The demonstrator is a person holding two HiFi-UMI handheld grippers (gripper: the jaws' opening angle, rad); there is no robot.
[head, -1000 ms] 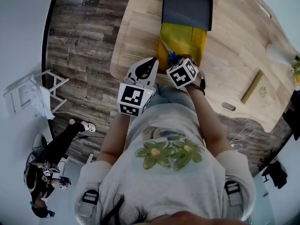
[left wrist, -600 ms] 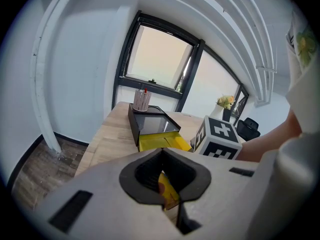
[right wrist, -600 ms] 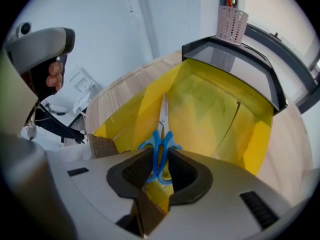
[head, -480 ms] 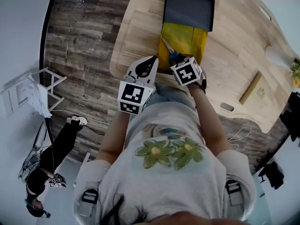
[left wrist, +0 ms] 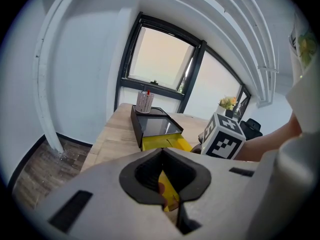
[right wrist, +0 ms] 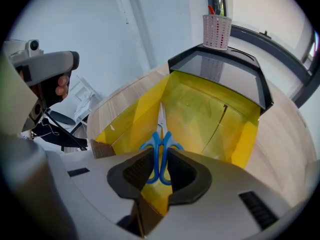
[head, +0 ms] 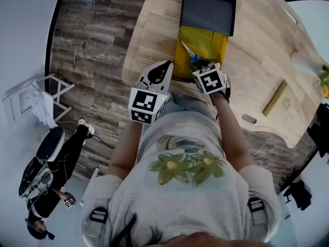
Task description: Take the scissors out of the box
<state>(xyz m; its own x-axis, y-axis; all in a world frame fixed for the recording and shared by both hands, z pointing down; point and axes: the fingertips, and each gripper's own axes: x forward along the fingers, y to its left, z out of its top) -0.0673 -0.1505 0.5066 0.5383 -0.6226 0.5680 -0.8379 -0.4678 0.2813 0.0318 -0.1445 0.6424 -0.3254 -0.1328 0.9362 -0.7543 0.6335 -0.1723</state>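
The scissors (right wrist: pixel 160 156) lie inside the yellow box (right wrist: pixel 200 109) on the wooden desk (head: pixel 257 50). Their blue handle loops are at the near end. The shut blades point away from the person toward the black cover (head: pixel 208 6), so the long axis follows the box's length and leans slightly left in the head view.

The right claw (right wrist: pixel 159 178) points steeply down. Its jaws have just been closing, and the pads now appear to press on both loops from the outside. The left claw (left wrist: pixel 167 184) looks closed on the box's near left edge, probably to steady it.

The scissors should be light and rigid, with hard, smooth plastic loops. Squeezing the two loops together is likely the best hold, since it keeps the blades shut. Held by that end, the blades may swing or catch the yellow wall.
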